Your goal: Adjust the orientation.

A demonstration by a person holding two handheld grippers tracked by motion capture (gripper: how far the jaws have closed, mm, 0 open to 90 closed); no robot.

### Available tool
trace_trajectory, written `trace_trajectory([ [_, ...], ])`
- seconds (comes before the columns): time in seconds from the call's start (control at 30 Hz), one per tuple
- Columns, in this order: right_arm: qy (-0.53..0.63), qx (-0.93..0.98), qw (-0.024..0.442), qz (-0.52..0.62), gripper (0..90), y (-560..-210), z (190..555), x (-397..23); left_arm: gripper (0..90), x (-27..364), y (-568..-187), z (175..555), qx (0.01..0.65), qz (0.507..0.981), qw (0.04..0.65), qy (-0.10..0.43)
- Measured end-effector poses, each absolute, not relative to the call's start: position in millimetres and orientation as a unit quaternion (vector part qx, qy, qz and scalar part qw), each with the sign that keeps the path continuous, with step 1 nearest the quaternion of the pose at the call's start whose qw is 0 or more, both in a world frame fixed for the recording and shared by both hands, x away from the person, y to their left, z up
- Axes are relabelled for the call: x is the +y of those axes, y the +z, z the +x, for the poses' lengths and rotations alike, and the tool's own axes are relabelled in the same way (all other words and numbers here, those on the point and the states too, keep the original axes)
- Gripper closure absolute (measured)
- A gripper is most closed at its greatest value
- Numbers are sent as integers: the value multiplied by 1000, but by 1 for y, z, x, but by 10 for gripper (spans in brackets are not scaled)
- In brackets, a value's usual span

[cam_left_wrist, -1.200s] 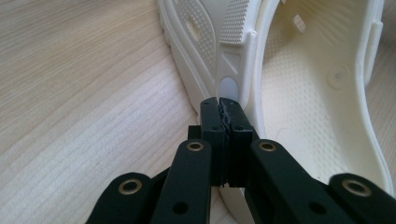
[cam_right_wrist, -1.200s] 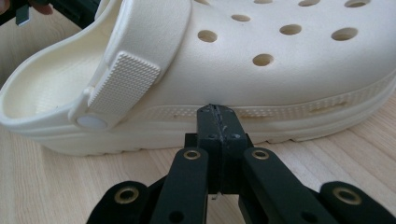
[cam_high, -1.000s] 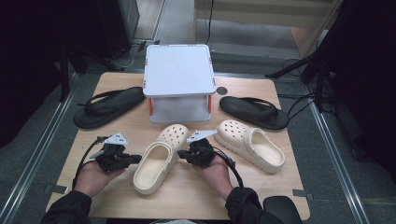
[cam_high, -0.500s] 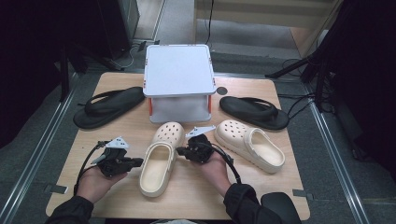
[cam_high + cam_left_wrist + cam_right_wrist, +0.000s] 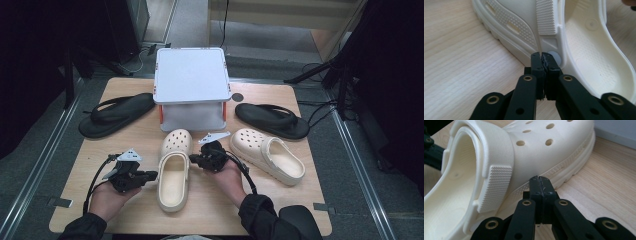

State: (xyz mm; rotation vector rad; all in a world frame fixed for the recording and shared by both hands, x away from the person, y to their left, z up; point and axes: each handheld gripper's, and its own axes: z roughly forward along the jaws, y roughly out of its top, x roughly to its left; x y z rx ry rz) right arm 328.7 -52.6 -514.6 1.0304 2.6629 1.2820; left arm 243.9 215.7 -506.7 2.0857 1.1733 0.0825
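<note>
A cream clog [image 5: 172, 186] lies in the middle of the wooden table [image 5: 125, 147], toe pointing away from me. My left gripper [image 5: 153, 175] touches its left side. In the left gripper view the gripper [image 5: 545, 56] rests beside the strap rivet of the clog [image 5: 586, 50]; the jaws have just eased apart a hair but still look shut, with nothing between them. My right gripper [image 5: 193, 160] presses on the opposite side. Its jaws [image 5: 540, 180] are shut and empty against the clog's sole edge [image 5: 536, 152].
A second cream clog [image 5: 270, 156] lies to the right. A white box [image 5: 192, 82] stands at the back centre. One black flip-flop [image 5: 117, 115] lies at the back left and another black flip-flop [image 5: 272, 120] at the back right.
The clog between the grippers has turned from a slant to nearly straight, its heel swinging right. The left gripper has shifted slightly right with it.
</note>
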Motion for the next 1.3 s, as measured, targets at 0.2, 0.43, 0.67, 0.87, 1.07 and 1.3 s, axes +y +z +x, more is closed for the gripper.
trace_trajectory([
  [0.2, 408, 852, 1, 327, 900, -513, 331, -55, 836, 215, -507, 244, 456, 813, 361, 36],
  [0.43, 421, 848, 11, 322, 862, -506, 329, -62, 706, 220, -507, 246, 458, 811, 363, 33],
  [0.67, 432, 843, 13, 321, 719, -502, 328, -67, 521, 226, -503, 247, 451, 806, 381, 33],
  [0.87, 437, 842, 9, 317, 665, -498, 325, -76, 424, 226, -503, 245, 445, 816, 366, 44],
  [1.07, 439, 844, 22, 308, 633, -494, 319, -84, 413, 227, -502, 248, 445, 813, 374, 40],
  [1.3, 437, 844, 23, 311, 632, -484, 311, -102, 412, 233, -497, 255, 444, 812, 377, 44],
])
